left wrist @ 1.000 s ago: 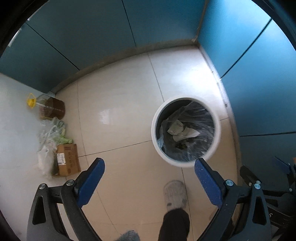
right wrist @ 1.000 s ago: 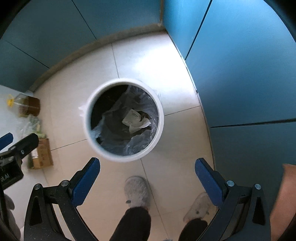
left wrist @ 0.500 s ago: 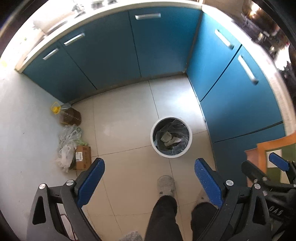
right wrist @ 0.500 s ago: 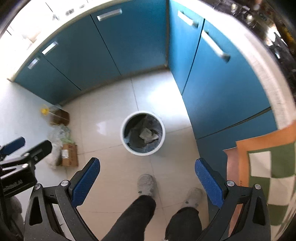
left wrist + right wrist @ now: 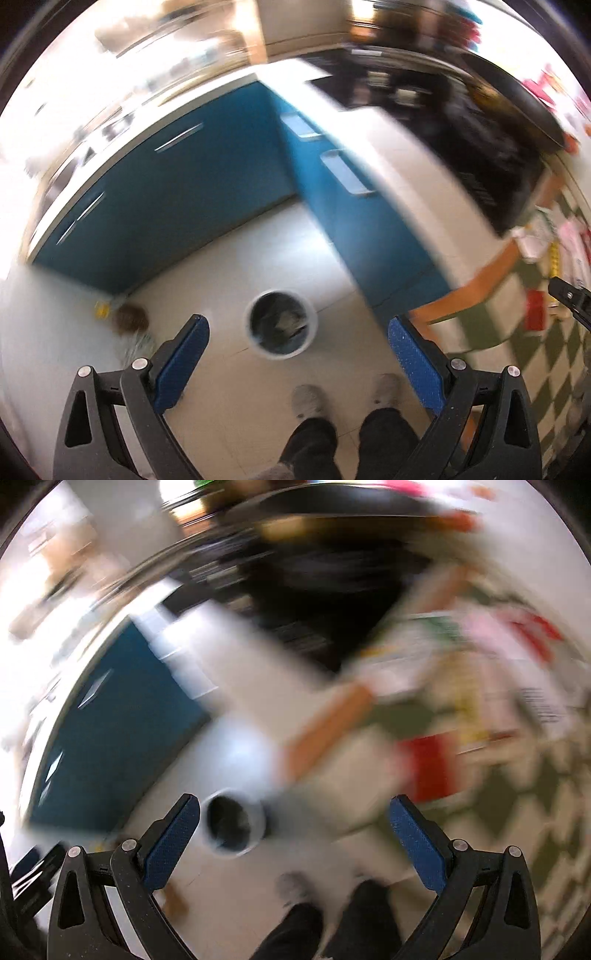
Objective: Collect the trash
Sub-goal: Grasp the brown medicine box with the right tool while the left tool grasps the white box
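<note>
A white round trash bin with a dark liner and some paper in it stands on the pale tiled floor, far below. It also shows, blurred, in the right wrist view. My left gripper is open and empty, high above the floor. My right gripper is open and empty too. A table with a green checked cloth lies to the right, with a red packet and other blurred items on it. The red packet shows in the right wrist view.
Blue kitchen cabinets under a white counter form a corner behind the bin. A brown bottle and bags lie by the left wall. The person's legs and slippers stand below the grippers. Both views are motion-blurred.
Both grippers have risen far above the bin and swung to the right, bringing the counter and the checked table into view. Both stay open and empty.
</note>
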`<act>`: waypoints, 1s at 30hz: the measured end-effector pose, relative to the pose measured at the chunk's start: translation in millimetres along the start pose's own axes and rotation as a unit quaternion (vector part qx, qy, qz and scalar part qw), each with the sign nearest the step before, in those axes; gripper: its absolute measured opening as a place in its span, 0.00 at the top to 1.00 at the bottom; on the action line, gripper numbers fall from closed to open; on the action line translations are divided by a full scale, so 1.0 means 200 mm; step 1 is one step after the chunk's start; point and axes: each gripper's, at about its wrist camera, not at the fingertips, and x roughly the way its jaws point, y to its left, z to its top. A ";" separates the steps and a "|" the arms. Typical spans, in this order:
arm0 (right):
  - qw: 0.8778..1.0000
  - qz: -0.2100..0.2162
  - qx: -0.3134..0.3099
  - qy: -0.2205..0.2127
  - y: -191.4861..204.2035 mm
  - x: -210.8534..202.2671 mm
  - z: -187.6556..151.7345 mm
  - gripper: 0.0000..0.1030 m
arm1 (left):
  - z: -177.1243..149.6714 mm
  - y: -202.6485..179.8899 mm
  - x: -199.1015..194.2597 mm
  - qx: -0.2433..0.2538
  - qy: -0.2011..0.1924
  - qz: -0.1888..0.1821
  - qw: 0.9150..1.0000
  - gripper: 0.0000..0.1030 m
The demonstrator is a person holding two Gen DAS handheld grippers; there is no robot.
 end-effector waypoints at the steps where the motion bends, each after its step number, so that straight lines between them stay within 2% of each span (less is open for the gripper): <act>1: 1.000 -0.014 0.014 0.002 -0.10 0.05 0.06 0.00 | 0.07 -0.15 0.02 0.021 0.001 -0.012 1.000 0.04; 2: 0.999 -0.035 0.026 0.008 -0.25 0.11 0.14 0.00 | 0.13 -0.29 0.05 0.043 0.004 -0.018 0.999 0.04; 4: 0.998 -0.056 0.036 0.018 -0.41 0.21 0.24 0.00 | 0.23 -0.59 0.10 0.095 0.012 -0.032 0.995 0.04; 6: 0.997 -0.059 0.037 0.040 -0.54 0.34 0.33 0.00 | 0.30 -0.86 0.18 0.148 0.017 -0.040 0.988 0.04; 8: 0.997 -0.048 0.031 0.058 -0.59 0.44 0.36 0.01 | 0.36 -1.10 0.26 0.200 0.028 -0.046 0.978 0.04; 9: 0.996 -0.047 0.024 0.066 -0.61 0.48 0.37 0.03 | 0.39 -1.19 0.27 0.222 0.034 -0.055 0.973 0.04; 10: 0.996 -0.049 0.015 0.070 -0.63 0.49 0.37 0.14 | 0.41 -1.28 0.29 0.240 0.040 -0.061 0.968 0.04; 12: 0.997 -0.058 -0.005 0.047 -0.67 0.45 0.36 0.36 | 0.45 -1.42 0.33 0.278 0.049 -0.072 0.957 0.04; 13: 0.997 -0.061 0.000 0.047 -0.72 0.42 0.35 0.42 | 0.46 -1.48 0.35 0.297 0.056 -0.079 0.950 0.04; 15: 0.998 -0.045 0.023 0.046 -0.82 0.39 0.34 0.42 | 0.46 -1.61 0.41 0.337 0.071 -0.088 0.935 0.04; 20: 0.997 -0.044 0.048 0.052 -1.01 0.31 0.32 0.42 | 0.44 -1.80 0.54 0.409 0.102 -0.074 0.904 0.04; 22: 0.996 -0.040 0.055 0.052 -1.05 0.28 0.32 0.42 | 0.45 -1.84 0.59 0.414 0.112 -0.077 0.900 0.07; 24: 0.996 -0.039 0.059 0.051 -1.09 0.26 0.31 0.42 | 0.48 -1.85 0.59 0.399 0.118 -0.091 0.905 0.33; 25: 0.996 -0.037 0.061 0.050 -1.10 0.25 0.31 0.42 | 0.50 -1.84 0.58 0.388 0.118 -0.104 0.908 0.33; 28: 0.996 -0.030 0.073 0.049 -1.13 0.22 0.31 0.42 | 0.51 -1.81 0.57 0.385 0.105 -0.097 0.912 0.34; 30: 0.995 -0.027 0.080 0.044 -1.09 0.17 0.25 0.42 | 0.49 -1.78 0.52 0.376 0.088 -0.096 0.917 0.34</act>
